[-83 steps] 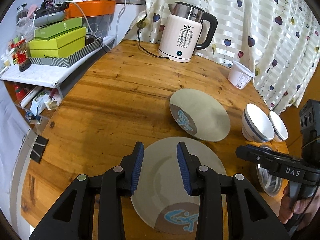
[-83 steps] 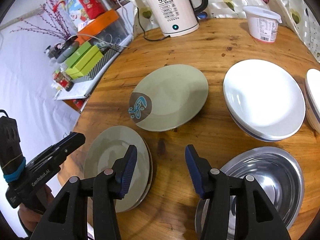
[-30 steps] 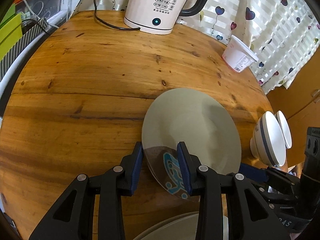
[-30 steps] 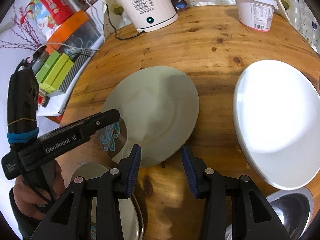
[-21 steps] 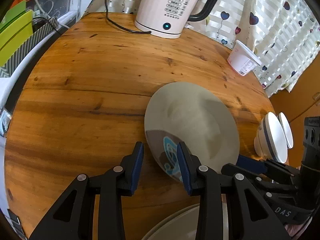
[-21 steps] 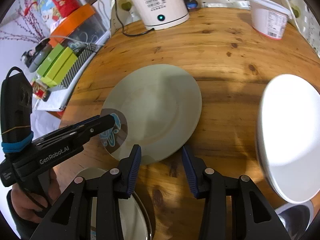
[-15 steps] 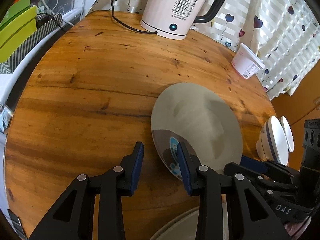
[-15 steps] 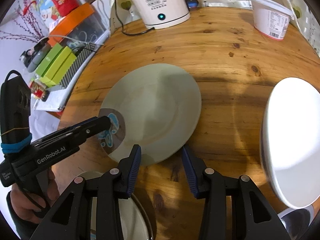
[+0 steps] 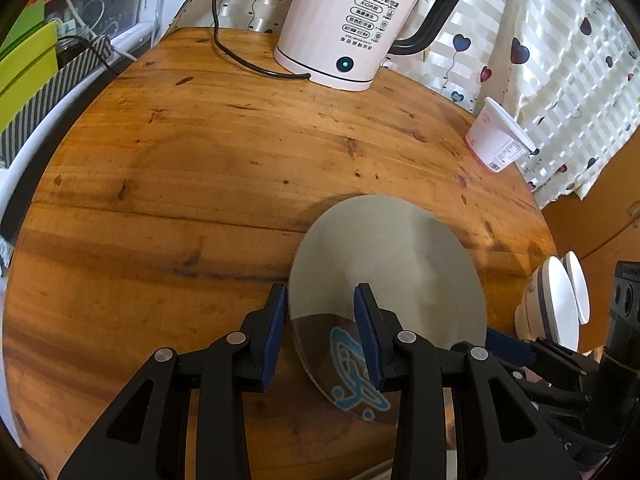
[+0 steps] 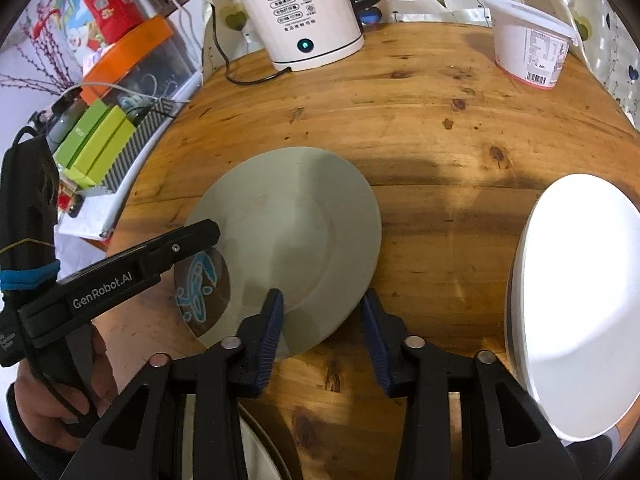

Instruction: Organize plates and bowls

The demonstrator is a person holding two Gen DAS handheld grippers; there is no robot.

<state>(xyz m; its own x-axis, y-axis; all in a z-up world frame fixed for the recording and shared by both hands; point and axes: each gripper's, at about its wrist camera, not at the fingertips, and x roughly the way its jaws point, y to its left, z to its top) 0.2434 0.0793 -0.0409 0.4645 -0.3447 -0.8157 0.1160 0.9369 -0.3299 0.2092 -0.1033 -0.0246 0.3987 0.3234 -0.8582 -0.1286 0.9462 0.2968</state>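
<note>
Sits flat on the round wooden tabletop (image 9: 168,184), a grey-green plate (image 9: 392,264) with a brown patch and a blue drawing at its near-left edge.

Hover at the patterned edge of this plate, the left tongs (image 9: 320,320): one blue pad over the plate, the other beside the rim over bare wood. Stand apart, both pads, pressing on nothing; released, with the rim only between them.

Reach the near edge of the same plate (image 10: 288,240) from the other side, the right tongs (image 10: 322,318). Closing now, with the plate rim between the pads, but no pad seen to press on it yet. Seen at the left of the right wrist view, a hand (image 10: 44,408) around the handle of the left tongs.

Stand at the right of the tabletop two white bowls (image 9: 554,304), side by side. Lies partly in view at the bottom, under the tongs, another plate (image 10: 256,452).

Stand at the far edge a white kettle (image 9: 344,24) with its black cord, and a white plastic tub (image 9: 496,140) near the curtain (image 9: 560,80).
</note>
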